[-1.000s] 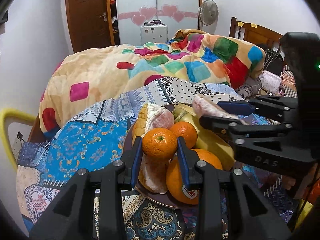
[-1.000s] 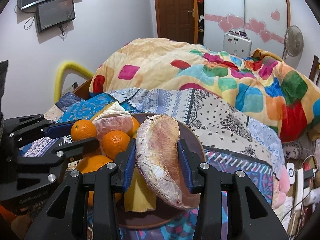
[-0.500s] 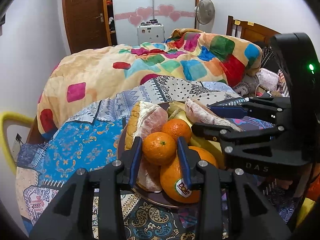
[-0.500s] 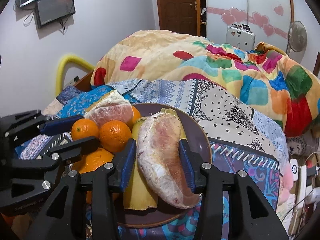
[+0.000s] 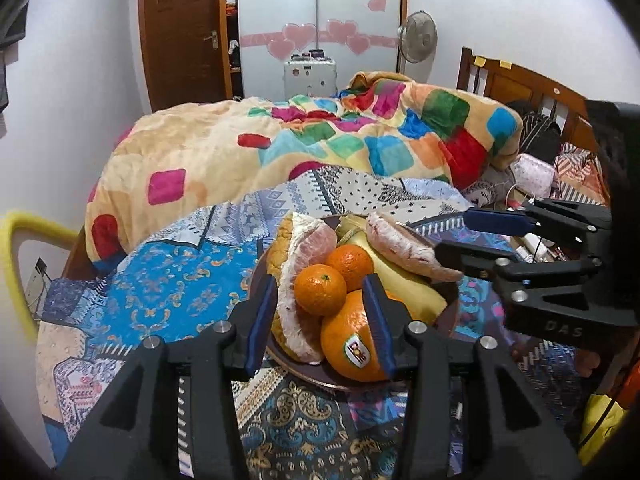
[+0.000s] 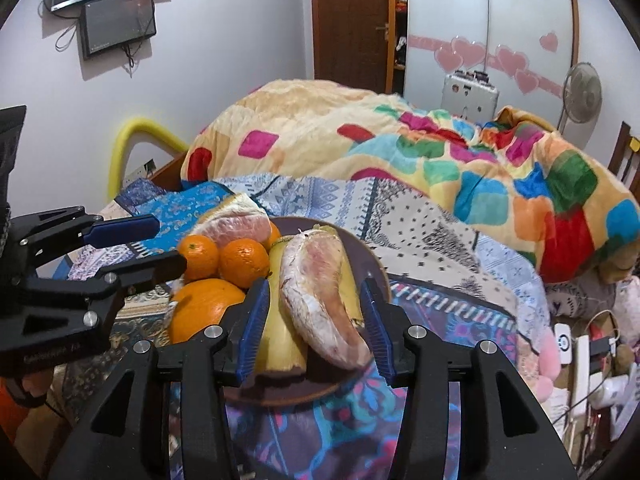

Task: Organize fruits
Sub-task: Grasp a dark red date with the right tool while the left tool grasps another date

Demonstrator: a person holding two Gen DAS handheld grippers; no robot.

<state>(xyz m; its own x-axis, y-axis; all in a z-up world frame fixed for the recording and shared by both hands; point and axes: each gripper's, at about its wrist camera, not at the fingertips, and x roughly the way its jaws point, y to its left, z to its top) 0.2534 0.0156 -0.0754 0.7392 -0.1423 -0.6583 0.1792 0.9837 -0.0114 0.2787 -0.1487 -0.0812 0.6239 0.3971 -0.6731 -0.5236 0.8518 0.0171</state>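
Observation:
A dark brown plate [image 5: 451,297] [image 6: 374,264] on the patterned bedspread holds the fruit. Two small mandarins [image 5: 320,289] [image 6: 199,257] rest on a big stickered orange [image 5: 350,342] [image 6: 204,309]. Beside them lie a peeled pomelo piece [image 5: 310,240] [image 6: 236,227], bananas [image 5: 404,288] [image 6: 280,340] and a long pomelo wedge [image 5: 404,246] [image 6: 324,300]. My left gripper [image 5: 320,312] is open, jaws apart from the mandarin. My right gripper [image 6: 314,324] is open around the wedge without touching it.
A colourful patchwork duvet [image 5: 320,148] is piled behind the plate. A yellow padded rail [image 5: 16,264] stands at the bed's left edge. A wooden headboard [image 5: 532,92] and clutter with cables [image 6: 588,344] lie on the right.
Both grippers opened and drew back. The left let the mandarin go onto the pile. The right let the pomelo wedge go onto the bananas.

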